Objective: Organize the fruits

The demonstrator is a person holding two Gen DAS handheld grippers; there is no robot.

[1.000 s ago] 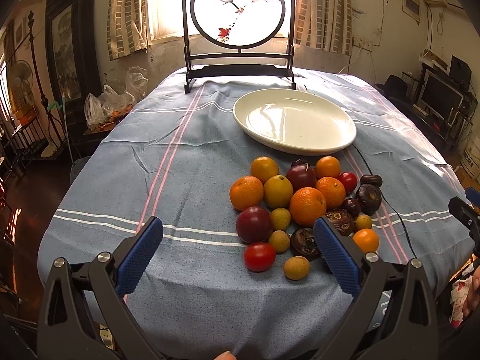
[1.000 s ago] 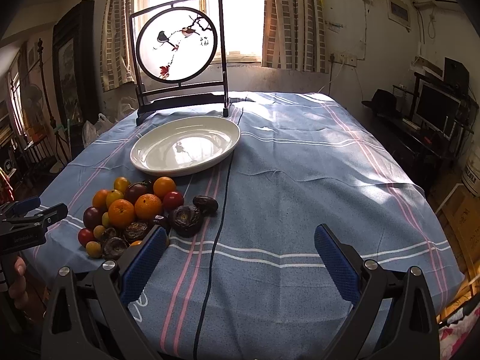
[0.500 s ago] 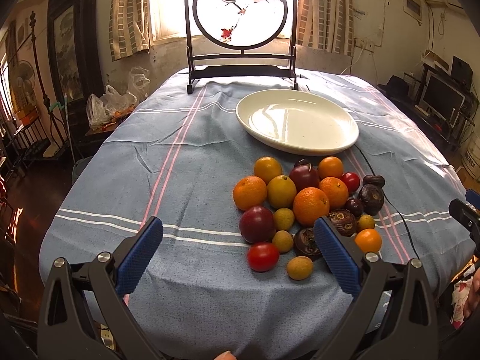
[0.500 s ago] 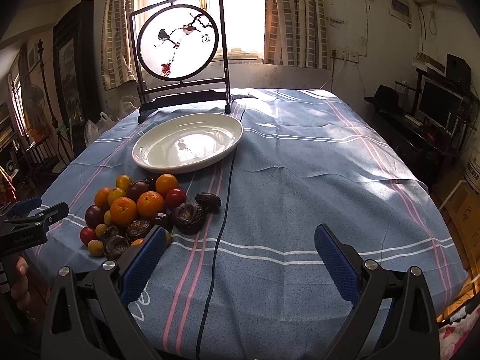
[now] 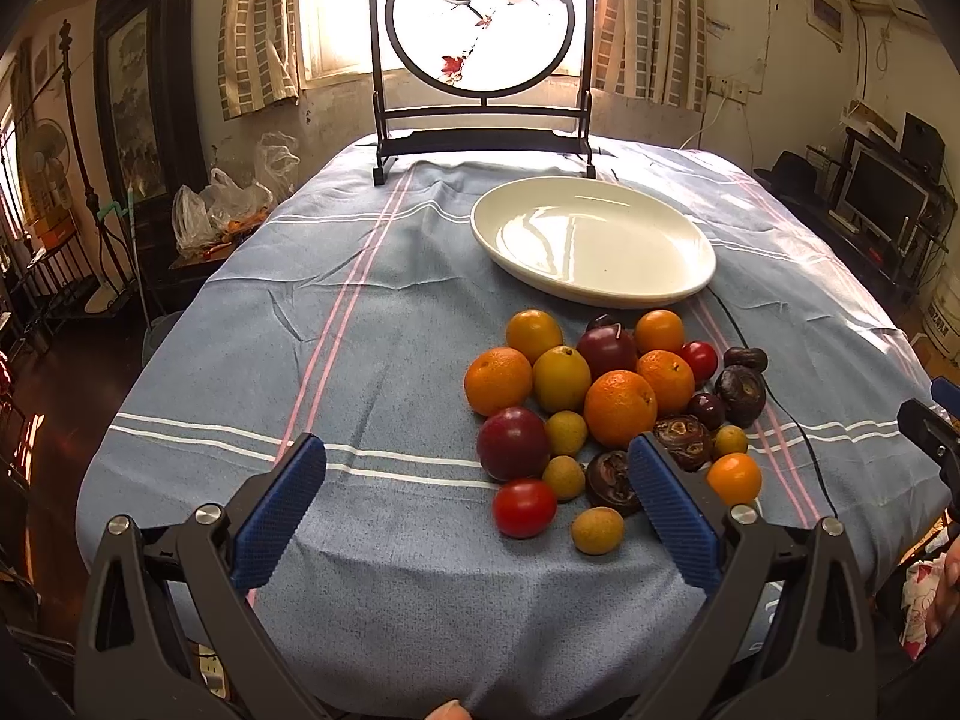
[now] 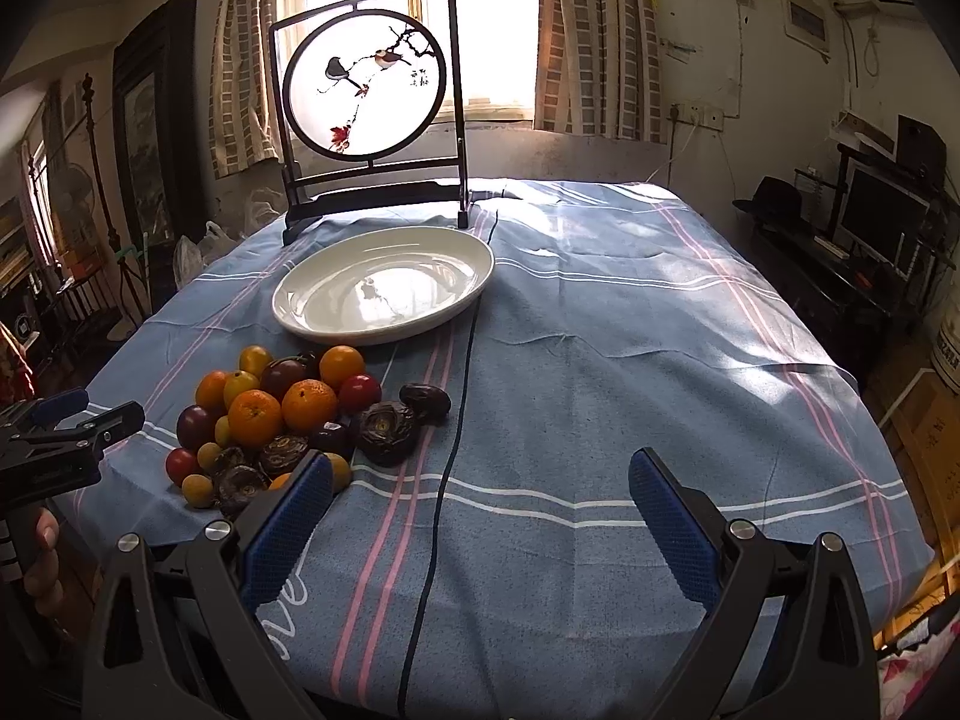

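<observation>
A heap of fruit (image 5: 606,408) lies on the blue striped tablecloth: oranges, dark red plums, red tomatoes, small yellow fruits and dark brown wrinkled ones. It also shows in the right wrist view (image 6: 288,420). An empty white oval plate (image 5: 594,240) sits just beyond it, also in the right wrist view (image 6: 384,288). My left gripper (image 5: 477,504) is open and empty, at the table's near edge, just short of the heap. My right gripper (image 6: 480,516) is open and empty, over the cloth to the right of the heap.
A dark framed round bird screen (image 5: 480,30) stands at the table's far end. A thin black cable (image 6: 450,450) runs across the cloth past the plate. Shelves with a monitor (image 5: 882,198) stand right of the table, and plastic bags (image 5: 210,210) to the left.
Both grippers have moved slightly forward toward the table; the fruit and plate look a little closer. Nothing was taken hold of.
</observation>
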